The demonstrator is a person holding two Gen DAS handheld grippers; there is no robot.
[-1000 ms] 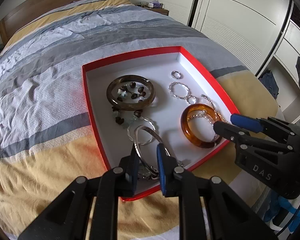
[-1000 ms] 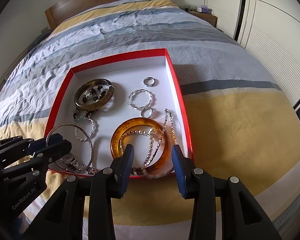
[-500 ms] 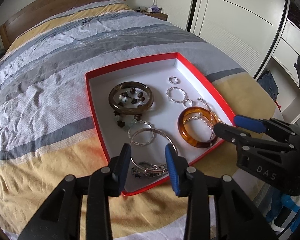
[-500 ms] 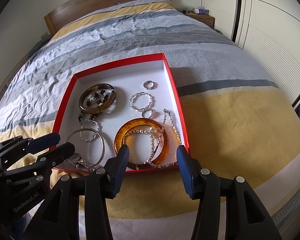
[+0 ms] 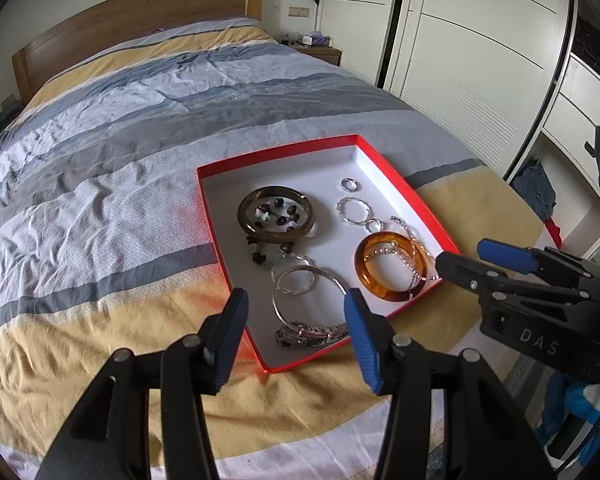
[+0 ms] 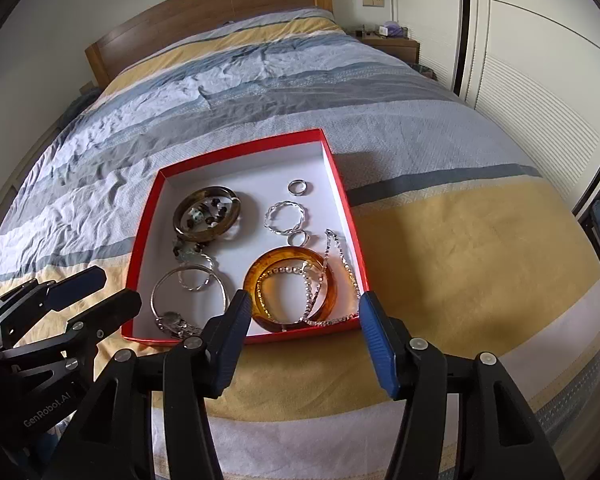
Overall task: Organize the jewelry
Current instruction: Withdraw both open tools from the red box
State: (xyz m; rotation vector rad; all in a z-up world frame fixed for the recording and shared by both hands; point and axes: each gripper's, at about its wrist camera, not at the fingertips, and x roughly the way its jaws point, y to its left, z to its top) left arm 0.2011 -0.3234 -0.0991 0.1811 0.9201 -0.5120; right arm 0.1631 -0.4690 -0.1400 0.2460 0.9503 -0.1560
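Here, from the left wrist, the left gripper (image 5: pixel 296 332) hangs wide open and empty over the red box's (image 5: pixel 404 192) near edge; bare bedspread (image 5: pixel 100 208) lies beyond. From the right wrist, the right gripper (image 6: pixel 302 330), jaws just opened and empty, hovers before the amber bangle (image 6: pixel 290 288) in the box's near right corner.

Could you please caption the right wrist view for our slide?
Open right gripper above a red-rimmed white box of bangles and chains on a striped bedspread.

Both tongs (image 5: pixel 296 332) (image 6: pixel 302 334) opened, lifted off jewelry
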